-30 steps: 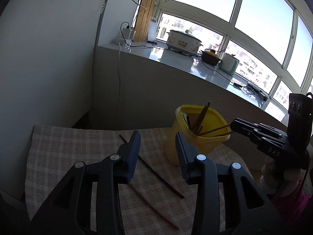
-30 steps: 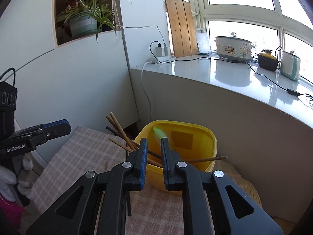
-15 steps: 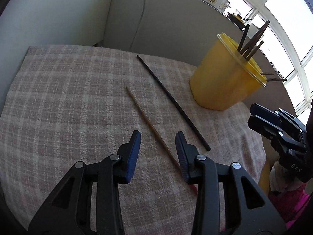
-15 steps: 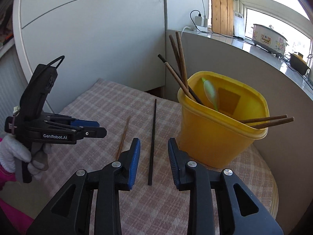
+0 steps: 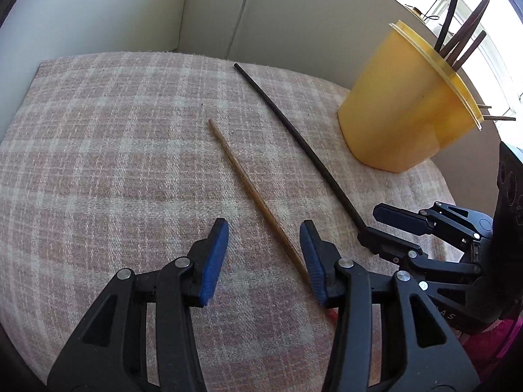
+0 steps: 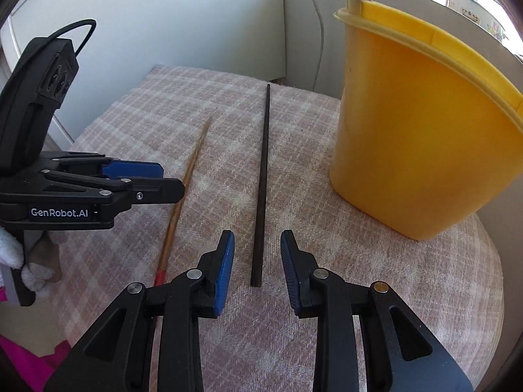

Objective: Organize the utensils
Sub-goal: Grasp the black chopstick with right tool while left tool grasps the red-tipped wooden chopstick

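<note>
Left wrist view: the left gripper (image 5: pixel 264 254) is seen with its jaws spread wide and nothing held between them. The brown chopstick (image 5: pixel 251 189) lies on the checked cloth (image 5: pixel 98 150), and its near end runs into the gap between the blue pads, close to the right-hand pad; whether it is touched cannot be told. Just beside it, the black chopstick (image 5: pixel 294 137) is laid roughly parallel, its near end meeting the fingers of the right gripper (image 5: pixel 392 232).

In the right wrist view, the right gripper (image 6: pixel 257 261) is likewise held apart and empty, and the near end of the black chopstick (image 6: pixel 263 176) is found between its two pads, with space on either side. The brown chopstick (image 6: pixel 183 192) passes under the left gripper (image 6: pixel 170 181). The yellow container (image 6: pixel 408 137), with more chopsticks stood in it, sits on the cloth to the right.
</note>
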